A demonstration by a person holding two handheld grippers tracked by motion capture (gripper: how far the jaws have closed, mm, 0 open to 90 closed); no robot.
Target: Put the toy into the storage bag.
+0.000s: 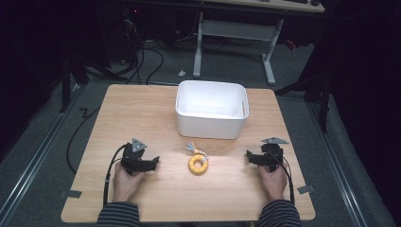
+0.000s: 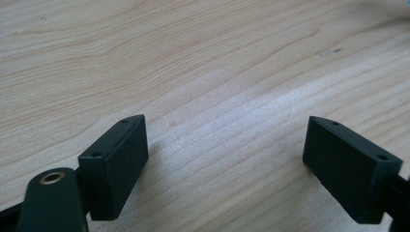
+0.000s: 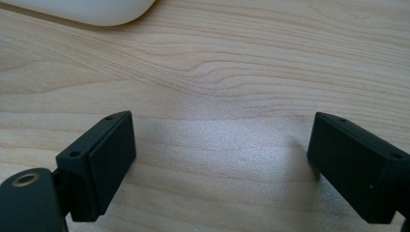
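Yellow ring toy (image 1: 197, 164) is sitting between both released grippers, left gripper (image 1: 154, 162) and right gripper (image 1: 248, 156); I'd be pinching its rim squarely, fingers (image 3: 99, 164) low to table (image 1: 142, 113).

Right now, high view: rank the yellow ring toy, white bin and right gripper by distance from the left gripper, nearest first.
From the left gripper, jaws open over bare wood:
1. Yellow ring toy, just to its right at table centre.
2. White bin, farther back, centre of the table.
3. Right gripper, across the table at the right side.
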